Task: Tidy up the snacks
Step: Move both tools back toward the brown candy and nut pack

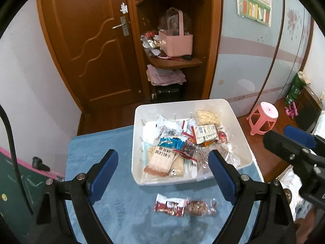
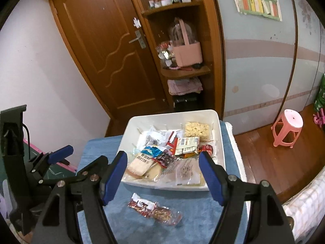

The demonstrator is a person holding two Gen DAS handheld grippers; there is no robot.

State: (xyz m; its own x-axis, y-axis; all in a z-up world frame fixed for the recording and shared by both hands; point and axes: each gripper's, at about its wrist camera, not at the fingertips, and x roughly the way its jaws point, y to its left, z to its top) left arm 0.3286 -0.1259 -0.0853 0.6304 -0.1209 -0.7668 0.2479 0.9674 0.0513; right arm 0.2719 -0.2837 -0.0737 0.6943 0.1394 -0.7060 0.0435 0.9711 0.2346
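Both hand-held grippers are hovering released above the work surface: I am holding the left gripper [image 1: 163, 174] with its blue pads spread wide and nothing between them, and the right gripper [image 2: 162, 179] is likewise gaping and carrying nothing.

Largest item: the blue plush cloth [image 1: 113, 203] is covering the tabletop and carrying everything below.

Next: the white plastic bin [image 1: 140, 126] is sitting at the far half of the cloth, and I am judging it the collection point. It is already holding most of the snacks in a loose, overlapping heap rather than in rows. Among them are lying a beige soda-cracker packet [image 1: 160, 161] at the near left, a pale block of puffed snack [image 1: 207, 118] at the far right corner, a white packet with a barcode label [image 1: 205, 134] just in front of it, and a small blue foil wrapper [image 1: 170, 142] near the middle.

Smallest: one red-and-clear snack packet [image 1: 184, 204] is lying on the cloth just outside the bin's near wall, apart from it. In the right wrist view the same packet [image 2: 155, 211] is resting below and between the parted pads.

Progress, as I am reading it: the gathering is nearly finished, with this single packet outstanding. Whether the heap inside also needs tidying I cannot tell.
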